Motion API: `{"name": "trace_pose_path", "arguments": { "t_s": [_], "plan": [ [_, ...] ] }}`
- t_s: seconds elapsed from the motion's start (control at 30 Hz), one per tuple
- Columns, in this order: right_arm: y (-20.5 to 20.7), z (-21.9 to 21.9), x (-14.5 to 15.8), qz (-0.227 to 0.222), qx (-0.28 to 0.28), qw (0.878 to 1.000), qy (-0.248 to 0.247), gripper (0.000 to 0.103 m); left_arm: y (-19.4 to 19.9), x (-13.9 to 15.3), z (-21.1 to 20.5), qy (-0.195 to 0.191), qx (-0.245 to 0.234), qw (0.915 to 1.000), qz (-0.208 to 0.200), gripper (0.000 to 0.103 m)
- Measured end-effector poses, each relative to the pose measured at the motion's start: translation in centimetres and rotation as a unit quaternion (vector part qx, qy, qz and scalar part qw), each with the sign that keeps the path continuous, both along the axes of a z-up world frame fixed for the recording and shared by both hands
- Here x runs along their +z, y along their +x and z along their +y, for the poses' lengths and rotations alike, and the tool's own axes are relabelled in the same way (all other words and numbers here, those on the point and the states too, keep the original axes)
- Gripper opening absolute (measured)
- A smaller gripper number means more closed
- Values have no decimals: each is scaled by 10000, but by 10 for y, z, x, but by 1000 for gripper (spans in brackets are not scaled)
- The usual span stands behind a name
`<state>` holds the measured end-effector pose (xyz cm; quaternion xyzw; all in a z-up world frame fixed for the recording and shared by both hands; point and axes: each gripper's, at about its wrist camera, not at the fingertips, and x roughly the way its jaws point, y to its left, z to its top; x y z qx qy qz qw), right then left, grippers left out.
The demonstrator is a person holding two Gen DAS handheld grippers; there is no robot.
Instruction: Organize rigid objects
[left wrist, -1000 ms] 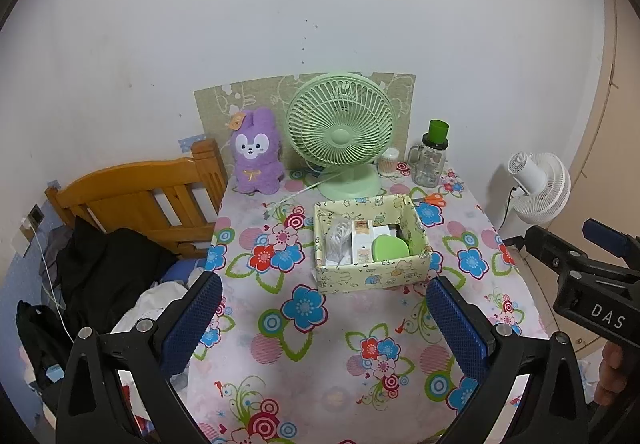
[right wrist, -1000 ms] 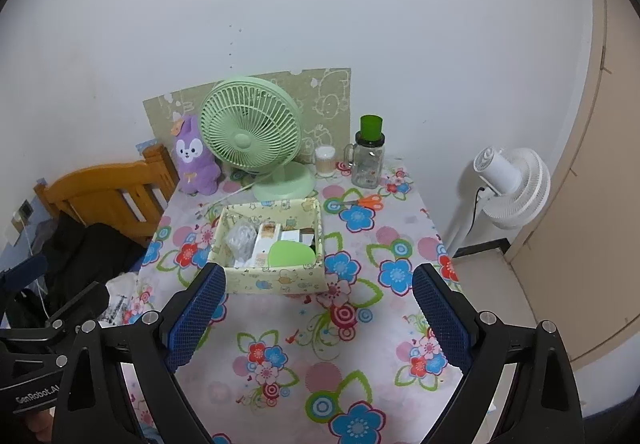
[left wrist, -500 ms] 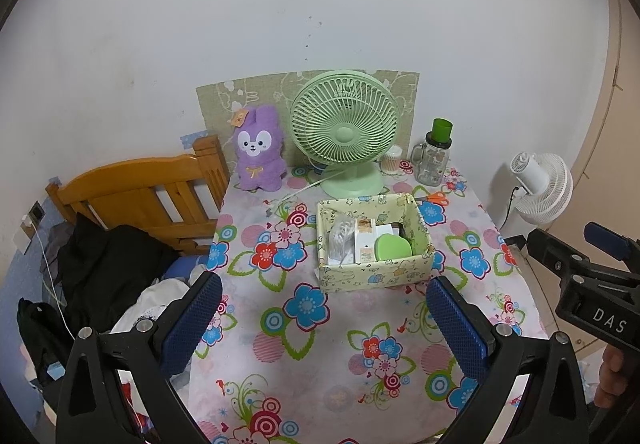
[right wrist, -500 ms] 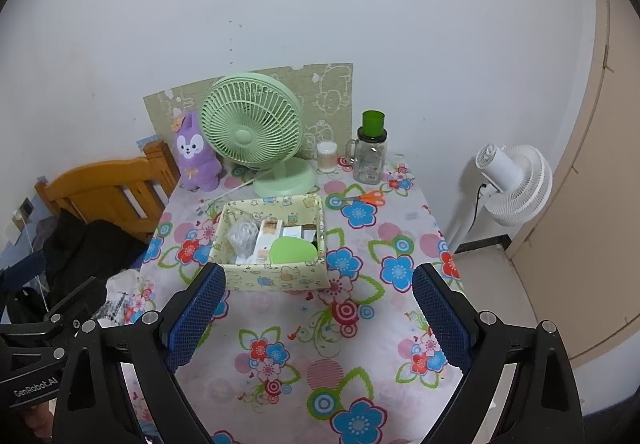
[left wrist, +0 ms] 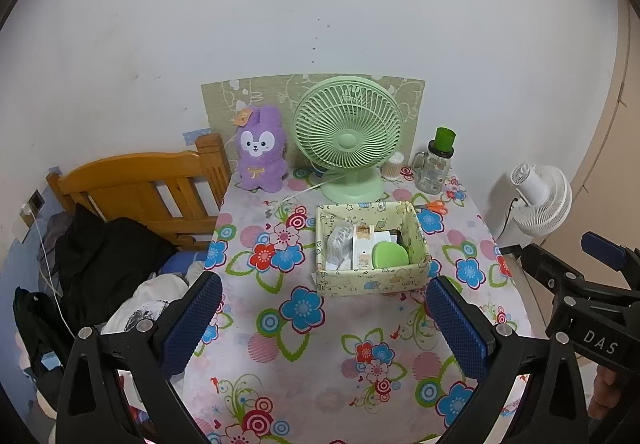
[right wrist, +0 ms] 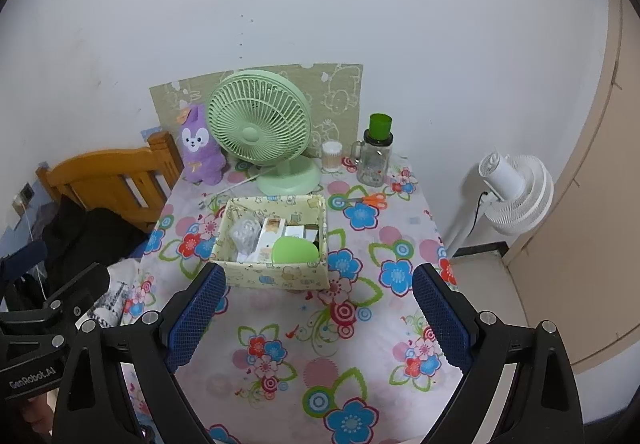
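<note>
Here, in the left wrist view, the left gripper (left wrist: 320, 322) holds its 2 fingers spread and empty; the box (left wrist: 370, 278) sits ahead of them, nearer the right finger, filled with cartons and a green case (left wrist: 390, 254). In the right wrist view, the right gripper (right wrist: 318, 318) is likewise spread, with the box (right wrist: 276, 272) just beyond the left finger. The box looks light and stiff-walled; opposite walls would likely suit a grasp.

Count: 2 fans, green fan (left wrist: 347, 140) on table, white fan (left wrist: 540, 200) at frame right. 1 plush rabbit (left wrist: 262, 154), 1 fabric box (left wrist: 370, 248), 1 scissors (left wrist: 434, 206), 1 green-lid jar (left wrist: 436, 161), 1 small cup (right wrist: 331, 155).
</note>
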<state>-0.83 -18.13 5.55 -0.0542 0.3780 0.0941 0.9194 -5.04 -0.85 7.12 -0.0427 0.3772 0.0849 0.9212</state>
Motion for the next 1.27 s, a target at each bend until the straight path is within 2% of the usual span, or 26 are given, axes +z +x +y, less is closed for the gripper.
{"name": "trace_pose_path", "arguments": {
  "t_s": [0.73,1.27],
  "plan": [
    [5,4,11,-31,7,10000,43,96,2,4,4,68,-26,10000,-41,103],
    [7,9,4,76,-70,9999,85,96,10,-2,2,112,-174,9998,78,103]
  ]
}}
